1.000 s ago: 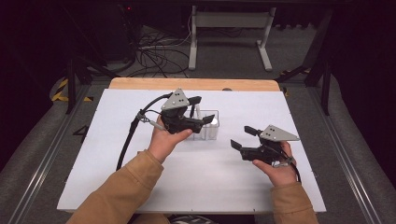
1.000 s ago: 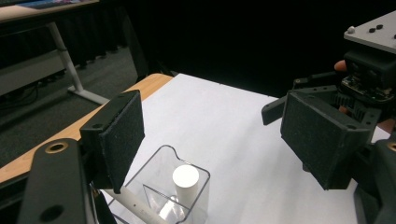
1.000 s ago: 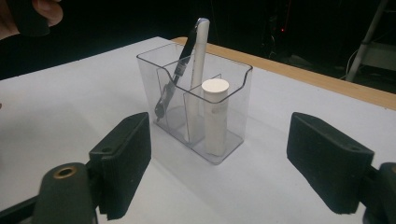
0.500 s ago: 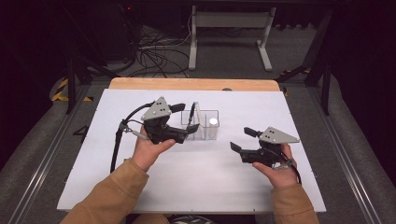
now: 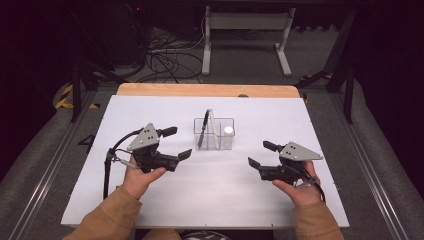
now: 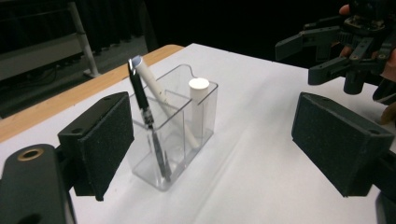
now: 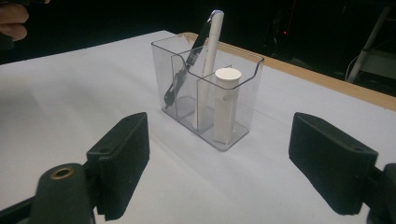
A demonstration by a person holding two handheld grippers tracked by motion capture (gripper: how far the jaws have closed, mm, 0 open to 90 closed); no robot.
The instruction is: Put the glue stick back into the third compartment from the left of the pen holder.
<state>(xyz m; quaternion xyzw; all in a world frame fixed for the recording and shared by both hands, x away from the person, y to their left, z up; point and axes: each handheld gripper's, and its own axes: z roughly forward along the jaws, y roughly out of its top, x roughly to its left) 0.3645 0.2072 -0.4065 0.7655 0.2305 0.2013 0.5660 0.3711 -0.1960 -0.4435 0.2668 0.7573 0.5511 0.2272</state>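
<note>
With both grippers (image 5: 176, 145) (image 5: 259, 154) wide apart and empty, seemingly between steps; next, reach ahead to holder (image 5: 214, 142), grasp pen (image 6: 148, 123).

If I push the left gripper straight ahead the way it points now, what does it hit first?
Most likely the clear organizer, which sits between the open jaws of the left gripper, with the black pen at its near end. Depth is uncertain.

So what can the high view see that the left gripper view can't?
The high view alone takes in the person's left hand, both tan sleeves, the floor cables and the metal stand beyond the table. The left gripper view alone gives its own black jaw pads up close, standing wide apart. Both share the clear pen holder, black pen, white pens and right gripper.
</note>
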